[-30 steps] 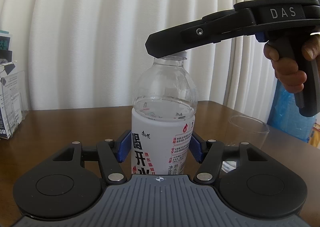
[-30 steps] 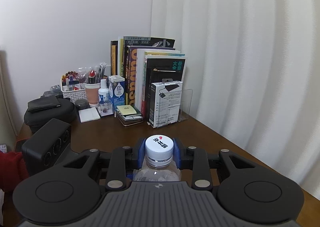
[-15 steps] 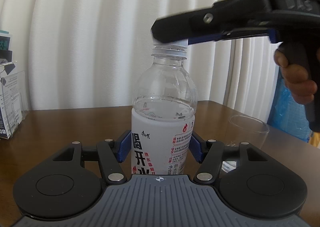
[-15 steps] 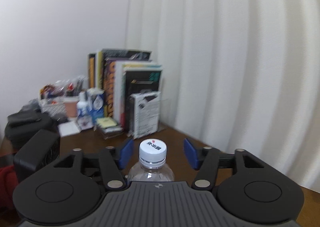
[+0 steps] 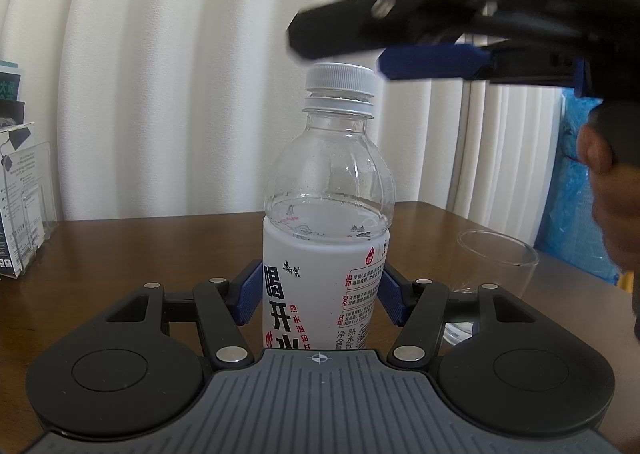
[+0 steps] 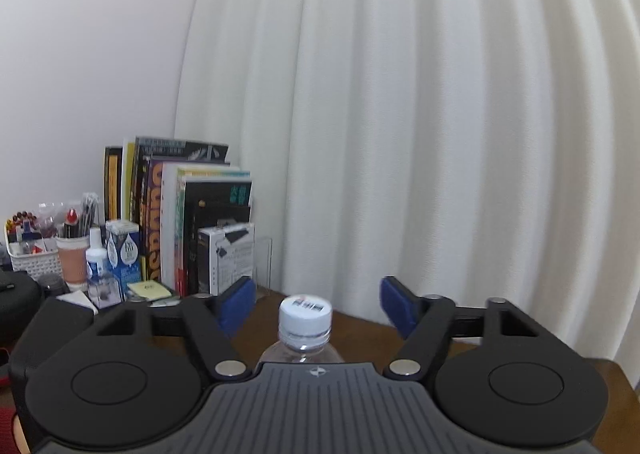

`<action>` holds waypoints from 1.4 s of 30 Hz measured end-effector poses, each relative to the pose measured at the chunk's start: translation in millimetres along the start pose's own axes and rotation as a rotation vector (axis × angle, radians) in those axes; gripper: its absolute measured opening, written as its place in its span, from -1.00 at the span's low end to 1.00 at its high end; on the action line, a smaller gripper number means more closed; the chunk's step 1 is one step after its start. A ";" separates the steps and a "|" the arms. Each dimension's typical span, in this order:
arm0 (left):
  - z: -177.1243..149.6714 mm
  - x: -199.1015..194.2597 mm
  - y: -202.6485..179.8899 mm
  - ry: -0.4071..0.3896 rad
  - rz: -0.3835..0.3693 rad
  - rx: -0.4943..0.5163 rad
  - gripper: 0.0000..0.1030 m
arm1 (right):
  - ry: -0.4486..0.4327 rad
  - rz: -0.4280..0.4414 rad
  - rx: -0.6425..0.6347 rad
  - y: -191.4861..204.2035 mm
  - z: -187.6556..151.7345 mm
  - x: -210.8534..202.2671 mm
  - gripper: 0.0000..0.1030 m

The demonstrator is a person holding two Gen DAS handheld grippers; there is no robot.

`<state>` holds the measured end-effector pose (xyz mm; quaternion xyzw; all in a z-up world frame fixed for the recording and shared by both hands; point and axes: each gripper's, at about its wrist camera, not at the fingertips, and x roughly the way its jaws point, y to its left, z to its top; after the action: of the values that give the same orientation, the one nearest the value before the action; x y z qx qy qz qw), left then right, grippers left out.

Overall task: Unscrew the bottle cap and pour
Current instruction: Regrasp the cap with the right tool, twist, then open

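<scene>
A clear water bottle (image 5: 326, 262) with a white label stands upright on the brown table, partly filled. Its white cap (image 5: 340, 79) sits on the neck and also shows in the right wrist view (image 6: 306, 314). My left gripper (image 5: 320, 294) is shut on the bottle's body, its blue pads pressing both sides. My right gripper (image 6: 318, 304) is open, raised above the cap with its blue pads well apart; in the left wrist view it hovers blurred above and right of the cap (image 5: 432, 61). An empty clear glass (image 5: 494, 266) stands to the bottle's right.
Books (image 6: 180, 213) and a white box (image 6: 226, 258) stand at the far left by the curtain, with a pen basket (image 6: 30, 250) and small bottles beside them. A blue bag (image 5: 576, 193) lies beyond the table's right edge.
My right gripper has let go of the cap, opened wide and lifted up and back. The cap stays on the bottle. My left gripper and the bottle have not moved.
</scene>
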<state>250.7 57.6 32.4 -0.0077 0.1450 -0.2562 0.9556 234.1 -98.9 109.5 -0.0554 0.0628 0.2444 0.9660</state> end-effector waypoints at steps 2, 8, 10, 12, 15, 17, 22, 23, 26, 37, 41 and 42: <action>0.2 -0.1 -0.3 0.000 -0.001 -0.001 0.17 | 0.007 -0.002 -0.006 4.6 -2.5 2.0 0.15; 0.9 1.6 -1.1 0.000 -0.001 0.000 0.17 | -0.004 -0.011 0.007 7.9 -3.8 2.2 -0.10; 0.7 1.8 -1.2 0.001 -0.002 0.000 0.17 | -0.004 -0.005 0.013 7.6 -4.3 2.8 -0.26; 0.6 1.9 -1.8 0.002 -0.001 0.001 0.17 | -0.004 -0.007 0.013 7.3 -4.5 3.4 -0.34; 0.4 2.5 -3.0 0.002 -0.002 0.001 0.17 | -0.003 -0.007 0.017 4.8 -4.5 4.1 -0.38; 0.8 1.0 -3.0 0.001 -0.002 0.001 0.17 | 0.001 0.004 0.013 3.1 -3.9 3.5 -0.38; 1.0 0.9 -4.0 0.001 -0.002 0.003 0.17 | 0.035 0.102 -0.016 -10.7 2.4 5.7 -0.38; 1.1 1.0 -4.3 0.002 -0.002 0.002 0.17 | 0.043 0.129 -0.024 -14.4 4.0 6.7 -0.38; 1.1 1.0 -5.3 0.001 -0.003 0.004 0.17 | 0.075 0.222 -0.029 -28.5 9.9 9.2 -0.38; -0.6 -0.9 -8.9 0.004 -0.007 0.023 0.17 | 0.137 0.444 -0.020 -63.3 20.7 17.3 -0.39; -1.0 -2.2 -8.2 0.003 -0.008 0.027 0.15 | 0.111 0.436 -0.046 -52.9 18.0 10.1 -0.39; -1.2 -2.7 -8.0 0.003 -0.008 0.029 0.14 | 0.108 0.437 -0.047 -51.9 17.6 8.7 -0.39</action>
<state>244.2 52.1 32.7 0.0061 0.1426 -0.2621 0.9544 268.2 -137.8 129.6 -0.0760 0.1191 0.4461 0.8838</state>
